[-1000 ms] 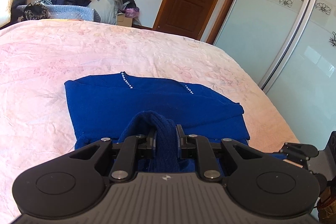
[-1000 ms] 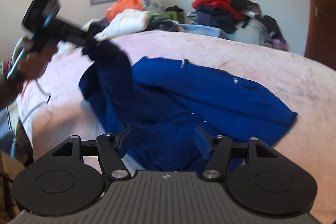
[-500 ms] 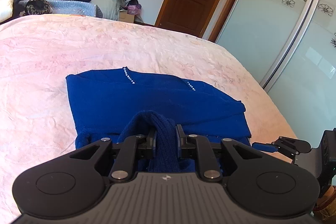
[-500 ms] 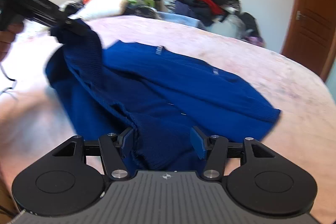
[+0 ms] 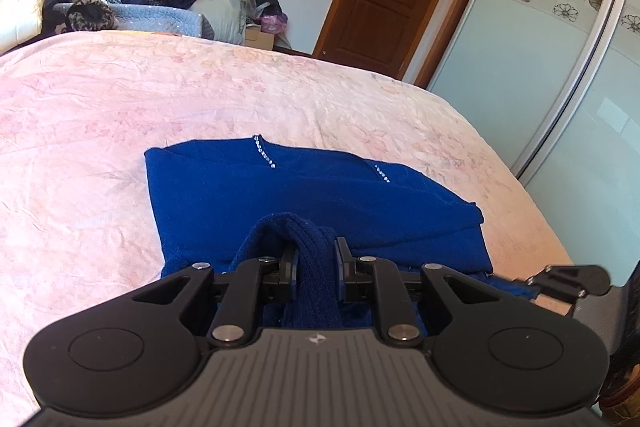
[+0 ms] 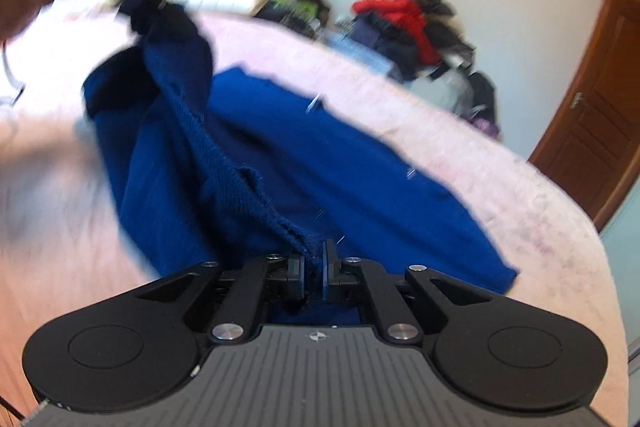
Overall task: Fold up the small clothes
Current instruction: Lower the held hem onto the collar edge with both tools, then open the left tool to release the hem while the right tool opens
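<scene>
Lying half-folded on pink bed (image 5: 120,115): royal-blue knit sweater (image 5: 304,199), ribbed hem. Left gripper (image 5: 316,259) pinching bunched hem; right gripper (image 6: 313,265) jaws just closed, pinching hem edge.

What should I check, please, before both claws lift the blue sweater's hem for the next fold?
1. Left claw shut on a thick fold of the blue sweater: ok.
2. Right claw, its jaws having just closed, pinches the ribbed hem: ok.
3. Grip depth in the right claw: cannot tell, only a thin edge shows and the view is blurred.
4. Far part of the sweater lies flat on the pink bedspread: ok.
5. Hem taut between the claws: not ok, it sags and bunches.
6. Bedspread beyond the sweater free for the fold: ok.
</scene>
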`<state>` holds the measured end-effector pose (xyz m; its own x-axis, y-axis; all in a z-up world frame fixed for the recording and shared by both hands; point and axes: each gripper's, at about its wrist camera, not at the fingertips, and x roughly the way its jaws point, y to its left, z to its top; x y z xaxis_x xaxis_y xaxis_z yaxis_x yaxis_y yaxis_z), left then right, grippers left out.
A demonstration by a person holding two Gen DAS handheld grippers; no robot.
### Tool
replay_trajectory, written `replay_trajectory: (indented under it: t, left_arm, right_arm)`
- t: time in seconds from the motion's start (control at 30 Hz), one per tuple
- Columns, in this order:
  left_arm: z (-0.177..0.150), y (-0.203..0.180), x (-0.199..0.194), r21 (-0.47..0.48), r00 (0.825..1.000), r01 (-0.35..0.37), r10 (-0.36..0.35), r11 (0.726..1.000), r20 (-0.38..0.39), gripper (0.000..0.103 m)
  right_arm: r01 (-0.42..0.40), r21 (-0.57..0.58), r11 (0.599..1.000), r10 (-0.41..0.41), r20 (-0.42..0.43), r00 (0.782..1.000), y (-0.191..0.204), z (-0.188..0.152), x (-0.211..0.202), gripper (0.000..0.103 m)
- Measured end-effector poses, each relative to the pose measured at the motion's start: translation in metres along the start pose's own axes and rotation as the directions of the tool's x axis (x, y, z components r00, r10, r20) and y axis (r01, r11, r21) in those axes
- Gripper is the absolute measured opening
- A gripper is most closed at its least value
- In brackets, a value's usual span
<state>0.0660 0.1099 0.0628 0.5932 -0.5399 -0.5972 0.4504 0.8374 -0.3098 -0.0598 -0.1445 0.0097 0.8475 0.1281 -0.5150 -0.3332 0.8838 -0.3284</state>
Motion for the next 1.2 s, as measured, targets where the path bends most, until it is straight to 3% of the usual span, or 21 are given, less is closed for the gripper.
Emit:
replay_trajectory:
  t: [0.13, 0.33, 0.7, 0.9, 0.97, 1.03, 1.1, 1.17, 1.2]
  left_arm:
    - [0.010, -0.006, 0.003, 0.007, 1.000, -0.005, 0.005, 1.000, 0.020, 0.017]
    - [0.033, -0.014, 0.023, 0.036, 0.998, -0.038, 0.036, 0.999, 0.046, 0.017]
    - [0.067, 0.014, 0.100, 0.010, 0.991, -0.130, 0.130, 0.991, -0.005, 0.017]
    - [0.071, 0.057, 0.119, -0.143, 0.987, -0.154, 0.147, 0.978, -0.061, 0.017]
    - [0.068, 0.068, 0.113, -0.179, 0.989, -0.144, 0.135, 0.973, -0.063, 0.018]
    - [0.063, 0.072, 0.104, -0.165, 0.991, -0.134, 0.127, 0.977, -0.053, 0.028]
    - [0.059, 0.070, 0.093, -0.105, 0.988, -0.155, 0.152, 0.982, -0.031, 0.059]
    - [0.054, 0.061, 0.079, 0.002, 0.982, -0.186, 0.186, 0.983, 0.015, 0.072]
    - [0.052, 0.055, 0.073, 0.061, 0.980, -0.197, 0.196, 0.978, 0.028, 0.073]
  right_arm:
    - [0.062, 0.012, 0.998, -0.062, 0.057, 0.996, -0.022, 0.015, -0.005, 0.008]
    - [0.130, 0.018, 0.991, -0.131, 0.066, 0.989, -0.051, 0.032, 0.017, 0.008]
    - [0.157, 0.044, 0.987, -0.154, -0.060, 0.986, -0.089, 0.036, 0.106, 0.008]
    - [0.136, 0.096, 0.986, -0.122, -0.133, 0.984, -0.097, 0.024, 0.144, 0.008]
    - [0.126, 0.129, 0.984, -0.109, -0.133, 0.985, -0.101, 0.022, 0.148, 0.015]
    - [0.106, 0.168, 0.980, -0.082, -0.144, 0.986, -0.107, 0.021, 0.153, 0.017]
    - [0.091, 0.192, 0.977, -0.063, -0.144, 0.987, -0.110, 0.019, 0.155, 0.018]
    - [0.086, 0.195, 0.977, -0.058, -0.146, 0.988, -0.110, 0.018, 0.157, 0.019]
    - [0.085, 0.194, 0.977, -0.058, -0.144, 0.988, -0.110, 0.017, 0.158, 0.020]
